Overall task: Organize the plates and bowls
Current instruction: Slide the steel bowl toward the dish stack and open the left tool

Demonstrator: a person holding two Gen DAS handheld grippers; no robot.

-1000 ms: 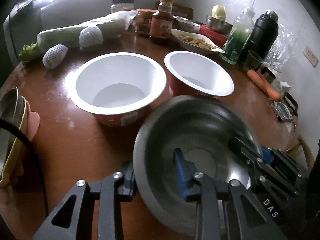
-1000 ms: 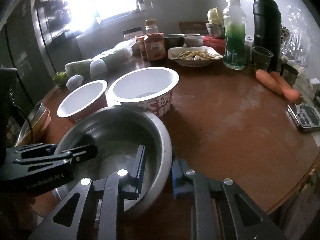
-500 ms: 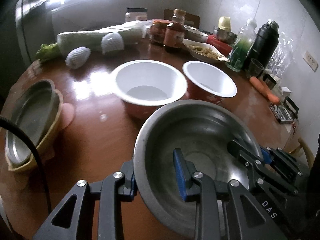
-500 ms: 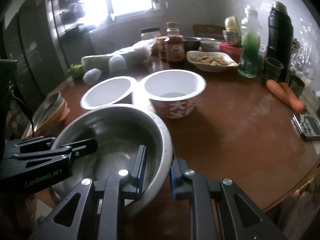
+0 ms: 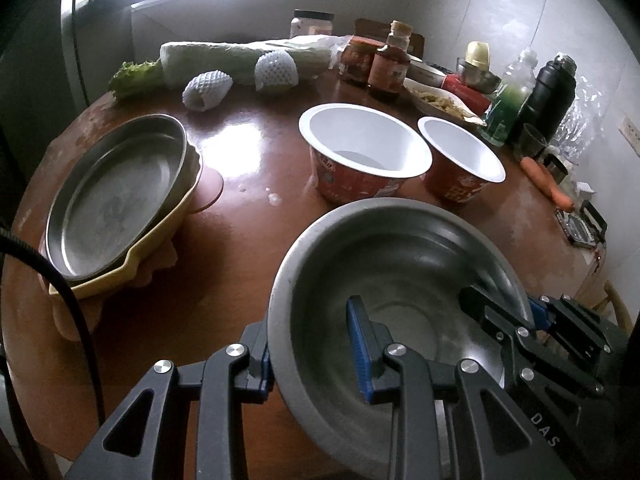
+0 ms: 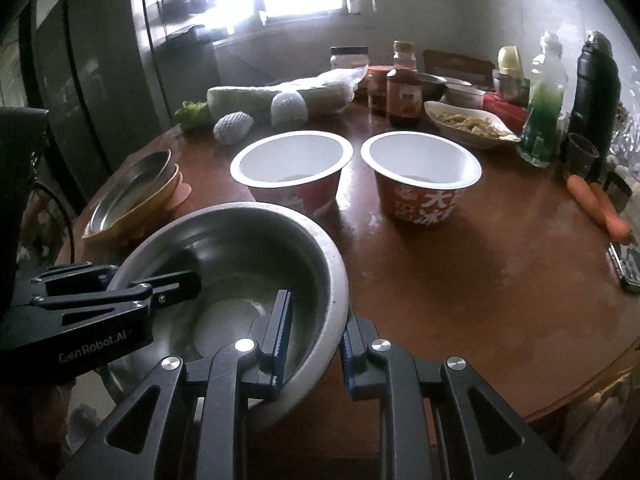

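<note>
Both grippers hold one steel bowl [image 5: 400,264] above the near table edge. My left gripper [image 5: 312,352] is shut on its left rim, one finger inside, one outside. My right gripper [image 6: 312,340] is shut on the right rim of the same bowl [image 6: 240,248]. Two empty red paper noodle bowls with white insides [image 5: 364,148] [image 5: 460,152] stand mid-table beyond it, also seen in the right wrist view [image 6: 292,164] [image 6: 420,168]. A steel plate [image 5: 116,192] lies in a yellow dish [image 5: 160,236] at the left.
The round brown table [image 6: 460,280] carries wrapped cabbage [image 5: 240,60], two netted fruits [image 5: 208,90], sauce jars [image 5: 390,66], a food dish [image 6: 468,124], a green bottle [image 6: 544,112], a black flask [image 6: 596,92], carrots [image 6: 600,208] and a small scale [image 5: 580,224].
Both grippers have lifted the steel bowl and drawn it back toward the near edge. The view now takes in the stacked plate and dish at the left.
</note>
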